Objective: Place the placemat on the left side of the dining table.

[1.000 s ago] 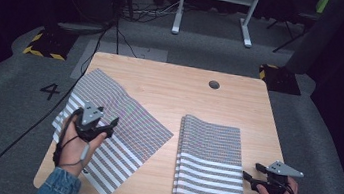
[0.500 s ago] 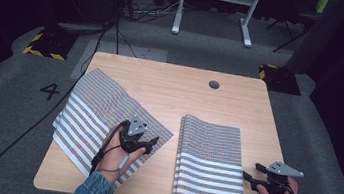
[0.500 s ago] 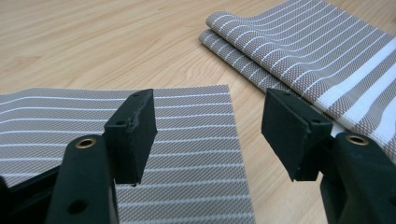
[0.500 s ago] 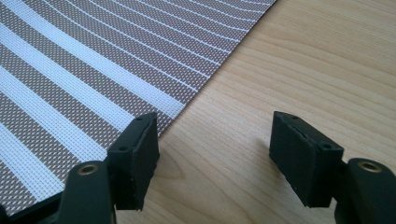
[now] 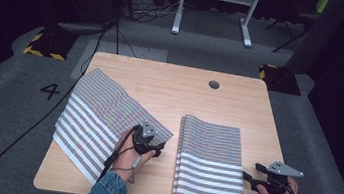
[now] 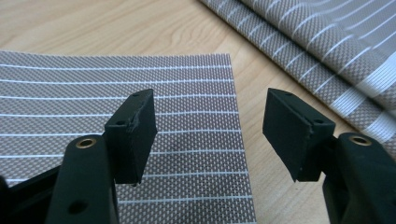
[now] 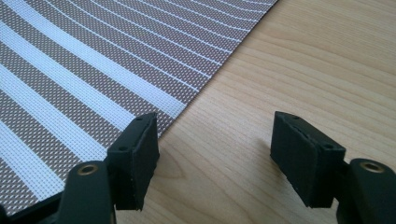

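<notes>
One wooden table (image 5: pixel 175 92) carries two striped placemat stacks: a fanned one (image 5: pixel 101 118) at left, a squared one (image 5: pixel 209 162) at right. My left gripper (image 5: pixel 152 147) hovers wide open over the fanned stack's right corner; my right gripper (image 5: pixel 251 172), also wide, sits just beside the squared stack's near right edge.

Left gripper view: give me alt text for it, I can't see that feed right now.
The left gripper is open, jaws apart over the corner of a flat striped placemat on the wooden table. A second striped mat lies farther off, at upper right.
</notes>
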